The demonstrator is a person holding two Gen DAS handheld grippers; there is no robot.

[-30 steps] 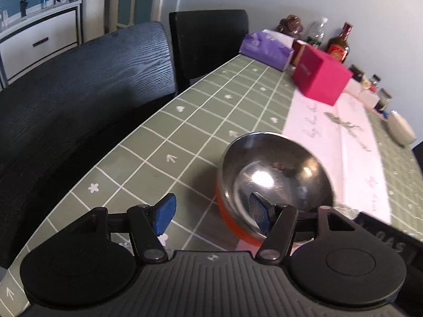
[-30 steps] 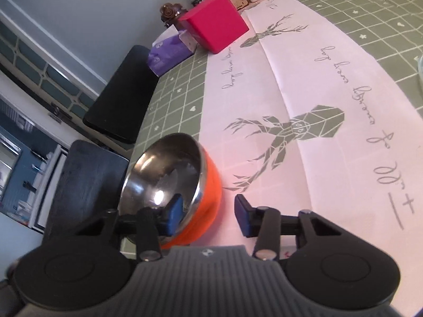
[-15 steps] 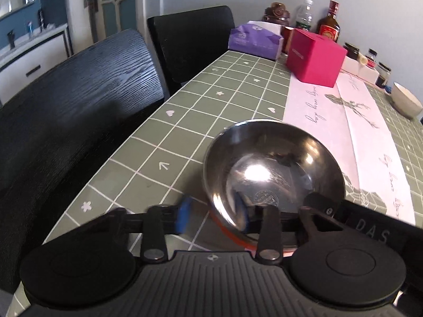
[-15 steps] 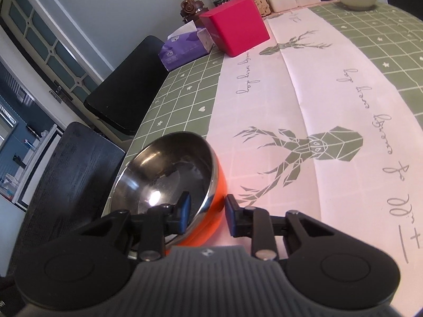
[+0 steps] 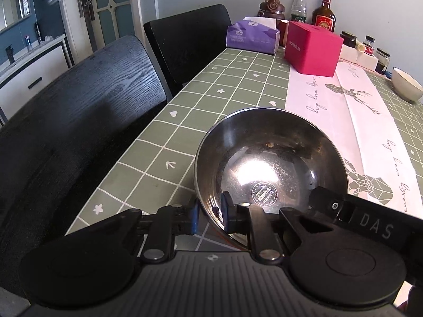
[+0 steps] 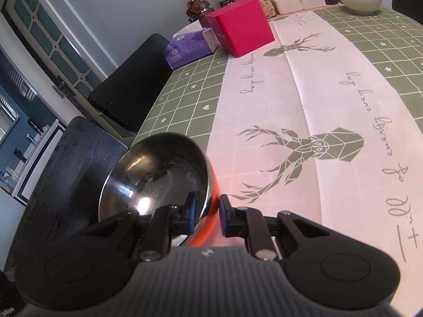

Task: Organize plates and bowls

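A steel bowl (image 5: 269, 169) with an orange outside sits at the near end of the table; it also shows in the right wrist view (image 6: 164, 174). My left gripper (image 5: 210, 215) is shut on its near left rim, one finger inside, one outside. My right gripper (image 6: 208, 211) is shut on its near right rim the same way. The right gripper's body (image 5: 370, 222) shows in the left wrist view. A cream ceramic bowl (image 5: 405, 87) stands far right; it also shows in the right wrist view (image 6: 359, 0).
Green checked tablecloth (image 5: 211, 111) with a white deer runner (image 6: 304, 121). At the far end stand a pink box (image 5: 312, 50), a purple tissue pack (image 5: 252, 38), bottles and jars (image 5: 323, 12). Two black chairs (image 5: 79, 111) line the table's left edge.
Both grippers have closed from wide open onto the steel bowl's rim, one on each side. The views have risen and levelled slightly.
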